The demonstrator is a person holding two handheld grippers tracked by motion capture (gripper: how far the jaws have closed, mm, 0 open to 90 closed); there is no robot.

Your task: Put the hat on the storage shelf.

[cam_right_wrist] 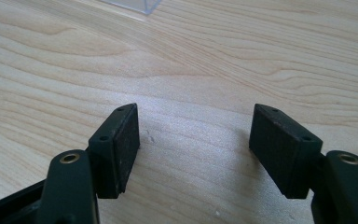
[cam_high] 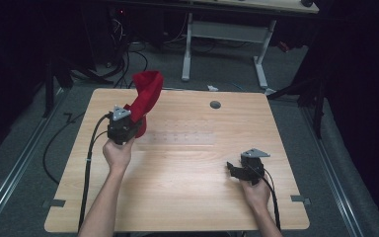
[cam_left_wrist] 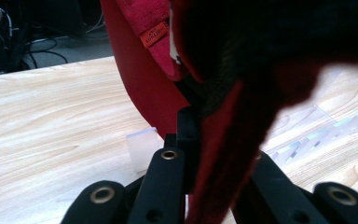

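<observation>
Gripping: the left gripper (cam_high: 128,123) has its jaws closed on a red cloth (cam_high: 145,94), fabric pinched between them in the left gripper view.
Cloth position: lifted above the far left part of the wooden table (cam_high: 187,197), its upper end curling over, just beside a clear plastic strip (cam_high: 182,138).
Right gripper (cam_high: 237,170): jaws spread wide, nothing between the pads (cam_right_wrist: 126,144), resting low over bare wood, well apart from the cloth.

Dark room, grey carpet (cam_high: 217,64), white-legged desk (cam_high: 227,34) behind.
</observation>
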